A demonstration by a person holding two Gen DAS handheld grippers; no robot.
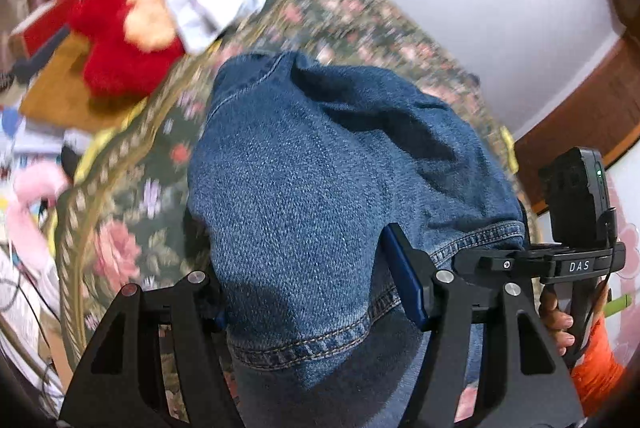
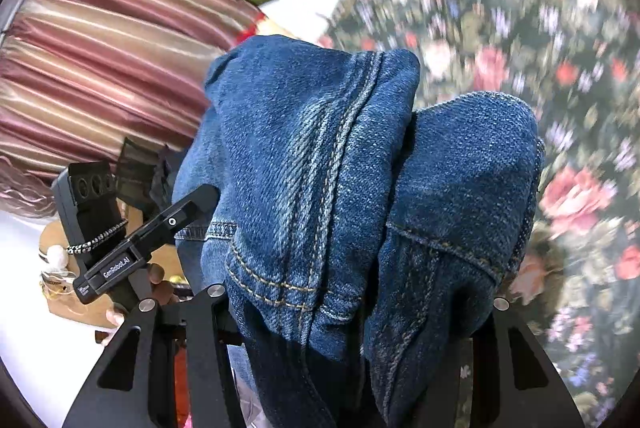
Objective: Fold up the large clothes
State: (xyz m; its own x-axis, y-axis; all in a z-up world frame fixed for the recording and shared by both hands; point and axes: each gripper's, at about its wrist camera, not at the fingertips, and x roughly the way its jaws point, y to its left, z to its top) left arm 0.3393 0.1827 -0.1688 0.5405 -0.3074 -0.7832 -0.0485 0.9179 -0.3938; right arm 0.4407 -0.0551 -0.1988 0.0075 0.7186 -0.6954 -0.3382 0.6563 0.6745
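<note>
A blue denim garment with tan stitching hangs bunched over a floral bedspread. My left gripper is shut on a thick fold of it; the blue pad of one finger presses on the hem, and the other finger is hidden behind the cloth. In the right wrist view the same denim fills the middle, doubled into two lobes. My right gripper is shut on that bundle, with both fingertips buried under the fabric. Each view shows the other gripper's black housing close beside it, held by a hand.
A red plush toy and a white cloth lie at the far end of the bed, and a pink plush lies off its left side. A striped curtain hangs to the left. A wooden rail runs along the white wall.
</note>
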